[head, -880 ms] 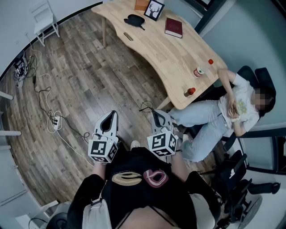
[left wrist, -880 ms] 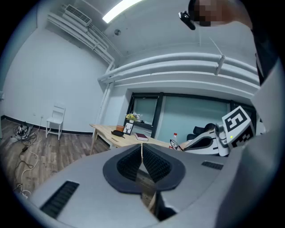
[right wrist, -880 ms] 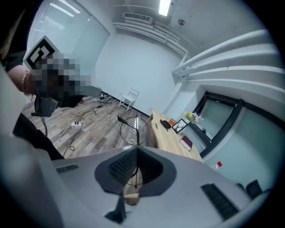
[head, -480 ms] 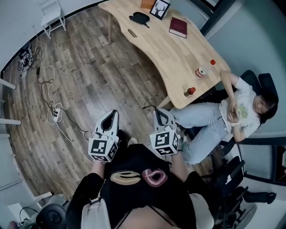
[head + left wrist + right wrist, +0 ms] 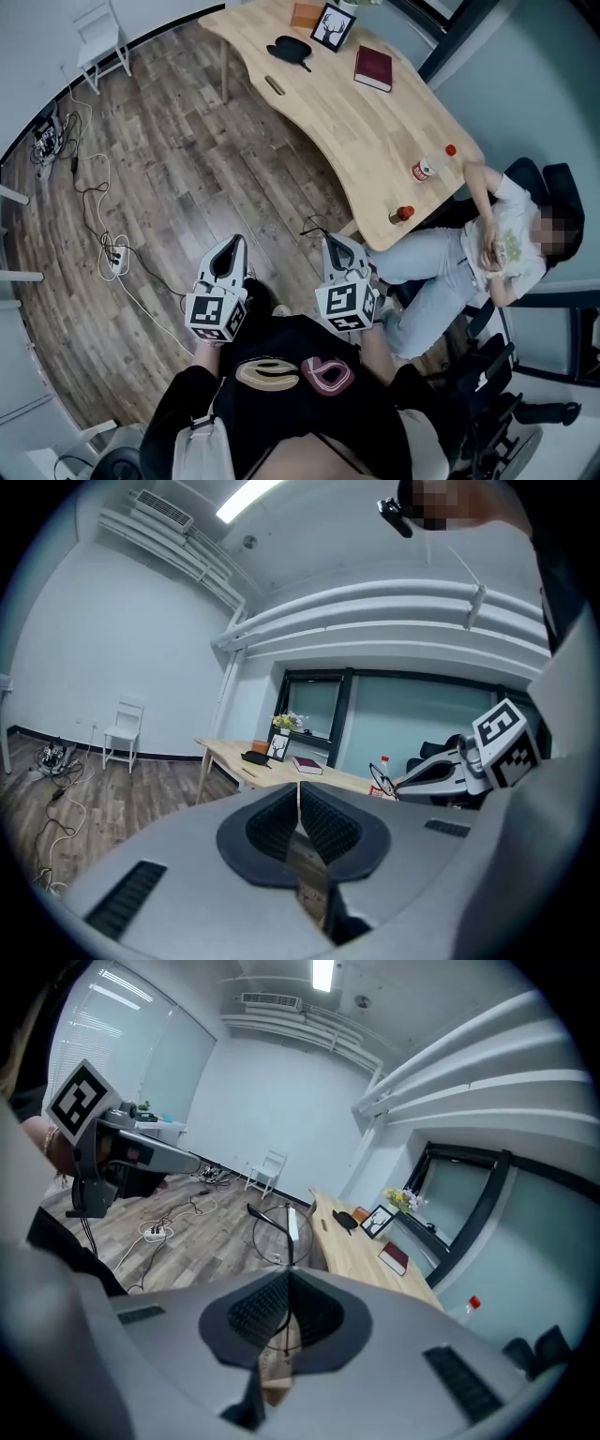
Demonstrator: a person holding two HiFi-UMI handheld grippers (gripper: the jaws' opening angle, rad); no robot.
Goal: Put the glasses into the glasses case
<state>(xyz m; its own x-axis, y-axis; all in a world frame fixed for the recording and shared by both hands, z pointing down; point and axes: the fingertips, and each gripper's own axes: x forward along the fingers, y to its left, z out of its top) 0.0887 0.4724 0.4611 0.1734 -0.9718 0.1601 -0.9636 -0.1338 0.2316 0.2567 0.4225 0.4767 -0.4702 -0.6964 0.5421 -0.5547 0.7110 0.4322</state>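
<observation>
My right gripper point(image 5: 333, 244) is shut on a pair of thin black glasses point(image 5: 277, 1234), gripped by one temple, with the round lenses sticking out past the jaws. In the head view the glasses point(image 5: 311, 228) hang over the wood floor, well short of the table. The black glasses case point(image 5: 291, 49) lies at the far end of the wooden table point(image 5: 375, 131); the right gripper view shows the case point(image 5: 345, 1219) too. My left gripper point(image 5: 232, 246) is beside the right one, shut and empty, its pads point(image 5: 323, 822) meeting at the tip.
A red book point(image 5: 373, 68), a picture frame point(image 5: 332, 26) and small bottles point(image 5: 424, 171) are on the table. A seated person point(image 5: 487, 244) is at its near right end. Cables and a power strip point(image 5: 114, 255) lie on the floor to the left. A white chair point(image 5: 98, 37) stands far left.
The head view has shifted slightly, so the table sits a little differently in the picture. Both grippers keep their places in front of the body, and the right one still holds the glasses.
</observation>
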